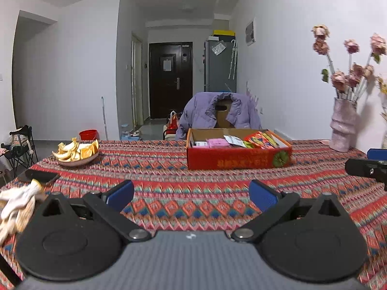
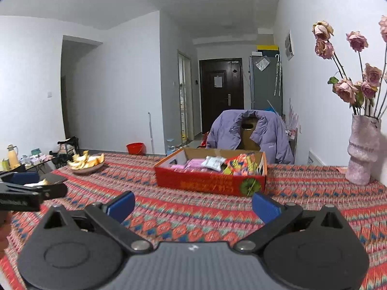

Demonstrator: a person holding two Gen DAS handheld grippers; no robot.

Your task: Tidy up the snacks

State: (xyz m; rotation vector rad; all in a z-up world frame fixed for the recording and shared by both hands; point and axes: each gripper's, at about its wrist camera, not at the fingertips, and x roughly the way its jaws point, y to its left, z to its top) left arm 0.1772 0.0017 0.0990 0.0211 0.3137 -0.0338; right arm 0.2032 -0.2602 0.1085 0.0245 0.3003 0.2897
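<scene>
Both hand-held grippers, left (image 1: 191,194) and right (image 2: 193,206), hover spread and empty over the desk (image 1: 169,169); the snack box (image 1: 238,155) lies straight ahead beyond them, long side crosswise, packets (image 1: 261,140) inside; the right seems slightly nearer.

White glove (image 1: 14,207) blurred, cut off at left edge
</scene>
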